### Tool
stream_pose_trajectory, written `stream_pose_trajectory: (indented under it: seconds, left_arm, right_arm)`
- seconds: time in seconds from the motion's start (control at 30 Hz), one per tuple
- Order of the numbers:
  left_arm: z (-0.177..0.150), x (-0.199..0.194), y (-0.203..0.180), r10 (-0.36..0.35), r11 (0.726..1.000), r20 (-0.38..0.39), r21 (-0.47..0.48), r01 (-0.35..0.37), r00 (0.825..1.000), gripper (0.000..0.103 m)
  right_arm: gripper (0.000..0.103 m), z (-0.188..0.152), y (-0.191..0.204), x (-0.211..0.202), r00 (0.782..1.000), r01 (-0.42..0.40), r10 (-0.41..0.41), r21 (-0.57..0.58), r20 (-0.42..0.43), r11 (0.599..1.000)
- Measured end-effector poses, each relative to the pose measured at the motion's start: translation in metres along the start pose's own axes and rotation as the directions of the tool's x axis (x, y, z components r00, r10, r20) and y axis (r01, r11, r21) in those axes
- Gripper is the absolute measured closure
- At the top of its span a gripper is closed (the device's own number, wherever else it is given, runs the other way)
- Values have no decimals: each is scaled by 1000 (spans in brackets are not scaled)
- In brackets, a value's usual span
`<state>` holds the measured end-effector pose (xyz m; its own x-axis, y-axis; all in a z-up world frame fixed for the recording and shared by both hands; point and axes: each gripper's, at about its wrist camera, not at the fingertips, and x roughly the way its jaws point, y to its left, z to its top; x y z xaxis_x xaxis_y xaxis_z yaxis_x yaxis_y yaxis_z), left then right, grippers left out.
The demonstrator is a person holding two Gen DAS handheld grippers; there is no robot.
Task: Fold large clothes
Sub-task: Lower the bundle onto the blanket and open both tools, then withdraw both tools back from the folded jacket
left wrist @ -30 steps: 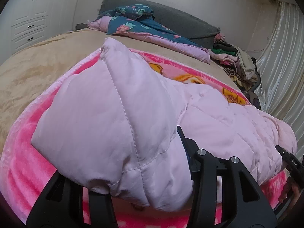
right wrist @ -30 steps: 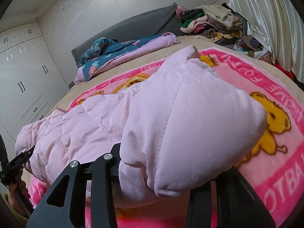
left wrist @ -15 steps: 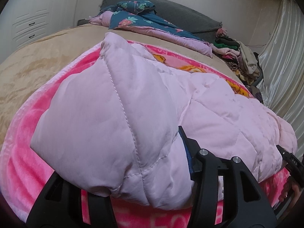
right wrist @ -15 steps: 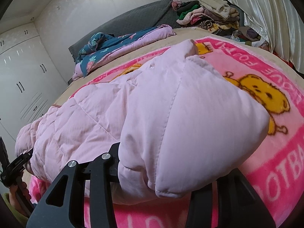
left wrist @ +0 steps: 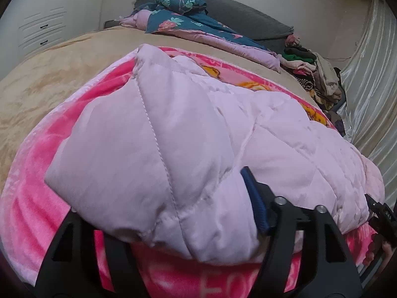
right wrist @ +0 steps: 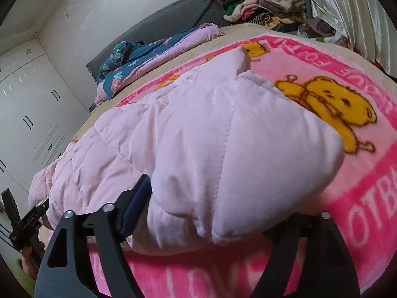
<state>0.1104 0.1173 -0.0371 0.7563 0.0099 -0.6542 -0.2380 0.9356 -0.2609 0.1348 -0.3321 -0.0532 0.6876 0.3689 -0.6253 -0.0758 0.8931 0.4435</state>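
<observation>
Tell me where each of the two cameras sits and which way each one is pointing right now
Left wrist: rides the left gripper, facing across the bed toward the grey headboard; the pale pink quilted jacket is pinched in its fingers; the right gripper shows at the right edge.
Right wrist: rides the right gripper, facing the same headboard; the jacket bulges between its fingers; the left gripper shows far left.
Shared: jacket, pink bear blanket, clothes pile.
</observation>
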Motion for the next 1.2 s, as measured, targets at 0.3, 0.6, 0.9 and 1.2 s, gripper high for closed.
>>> stream_pose_trajectory:
  seconds: [0.3,0.6,0.9,1.2]
  left_arm:
    - [-7,-12,6,50,999,-22,2,-50,999,10]
    - [-12,-27,10,69,998,-22,-3,-69,997,9]
    - [-12,-61,12,119,993,34,11,-120,992,9]
    - [-11,-97,1,91,995,103,37,-95,991,9]
  right_arm:
    - [13,-10,-11,-17,1000,11,-10,20,-24,1000]
    - [5,-21,-13,-57,997,75,-75,-10,24,997]
    - [4,-18,-5,-93,990,116,-109,-72,93,991]
    - [4,-10,24,-123,982,110,-83,-155,171,982]
